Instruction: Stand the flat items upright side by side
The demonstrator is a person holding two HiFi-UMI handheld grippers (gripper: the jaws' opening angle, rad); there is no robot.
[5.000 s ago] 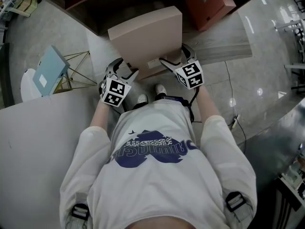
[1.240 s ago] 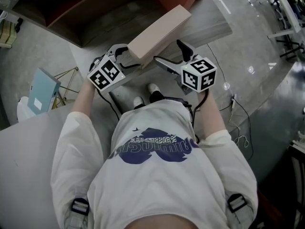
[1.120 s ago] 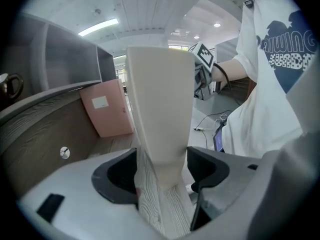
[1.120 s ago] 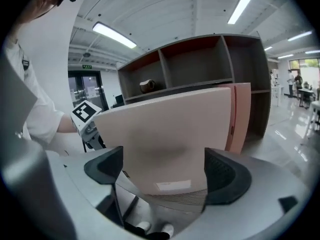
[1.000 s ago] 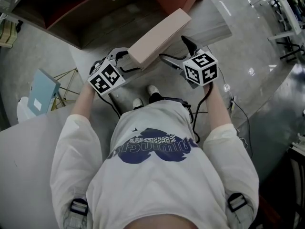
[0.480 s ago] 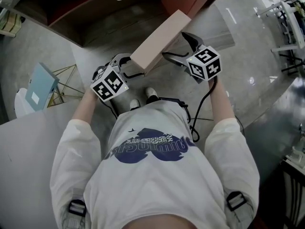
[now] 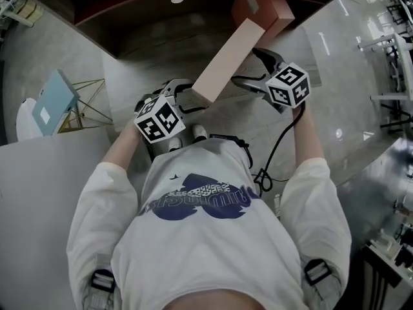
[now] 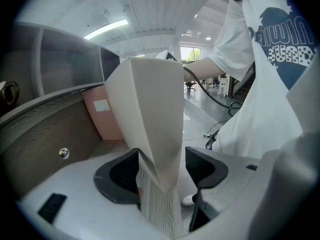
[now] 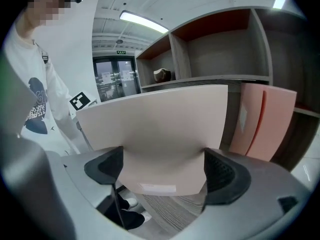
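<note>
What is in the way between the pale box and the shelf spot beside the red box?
Nothing that shows. The pale box hangs in the air in front of the shelf, and its board beside the upright red box looks bare.

1. The beige box (image 7: pixel 226 60), flat and plain with a small white label on its near end, is up in the air, tilted on edge, its far end pointing at the red box.
2. The red box (image 7: pixel 261 5), flat with a white label, stands upright in the shelf (image 7: pixel 155 34).
</note>
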